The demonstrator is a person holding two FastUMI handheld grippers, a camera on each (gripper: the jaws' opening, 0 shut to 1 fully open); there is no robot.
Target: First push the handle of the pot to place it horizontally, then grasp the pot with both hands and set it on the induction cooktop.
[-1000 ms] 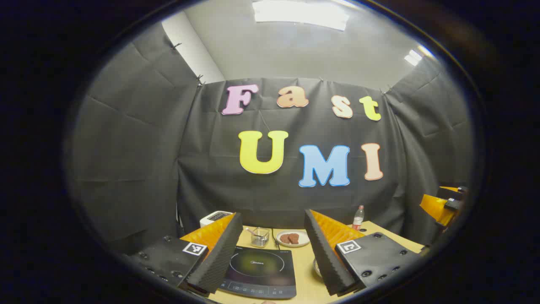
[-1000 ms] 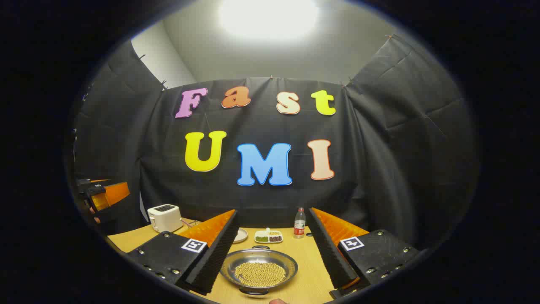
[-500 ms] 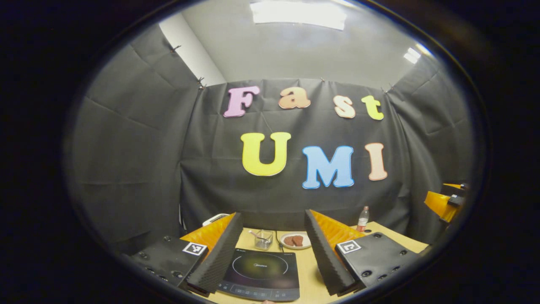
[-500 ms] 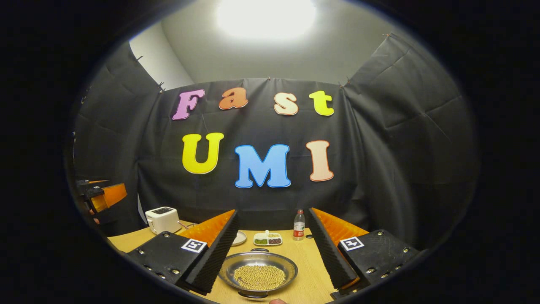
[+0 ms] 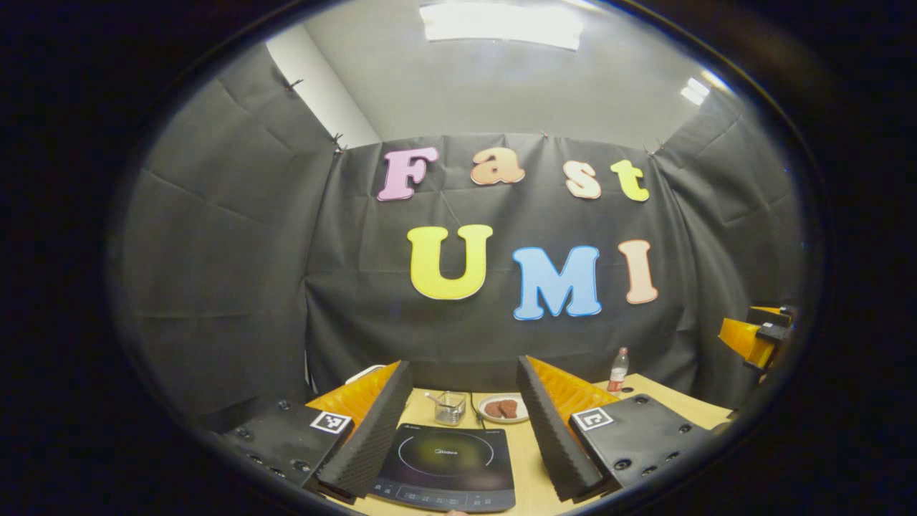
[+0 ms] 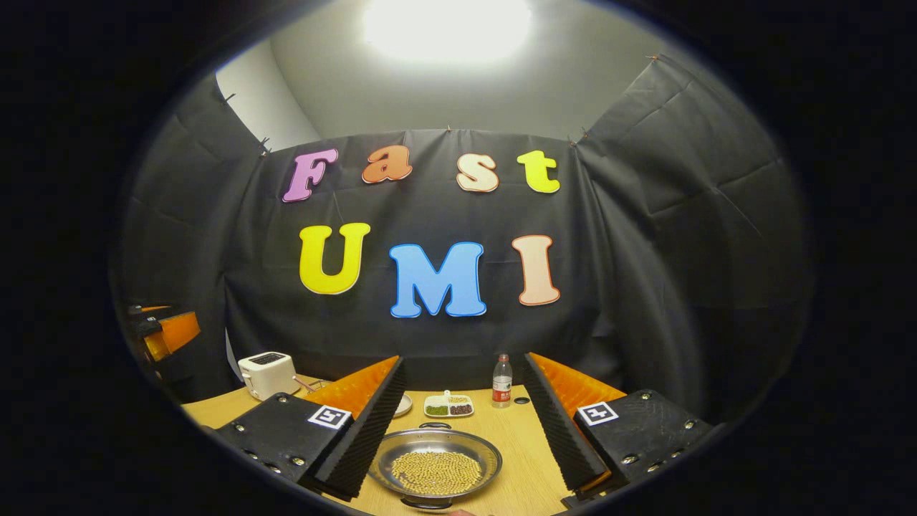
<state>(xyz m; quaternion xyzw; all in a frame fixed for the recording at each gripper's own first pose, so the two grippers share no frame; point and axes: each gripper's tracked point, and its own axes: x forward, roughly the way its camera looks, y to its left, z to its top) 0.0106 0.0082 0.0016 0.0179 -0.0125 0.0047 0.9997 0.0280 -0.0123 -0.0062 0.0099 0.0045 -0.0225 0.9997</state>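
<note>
My two grippers hang over the table, both wide open and holding nothing.

In the left gripper view, my left gripper [image 5: 458,430] has its jaws far apart, and the black induction cooktop [image 5: 448,466] lies flat on the wooden table [image 5: 523,459] between them. Past it, farther away, stand a small glass cup [image 5: 449,407] and a plate [image 5: 503,408] with brown pieces, with a bottle [image 5: 617,369] off to the right. In the right gripper view, my right gripper [image 6: 458,430] is wide open too, and the shiny pot [image 6: 435,467] full of little yellow beans sits on the table between its fingers. One pot handle [image 6: 434,426] shows at the far rim. A white toaster [image 6: 266,373] stands far off on the left.
</note>
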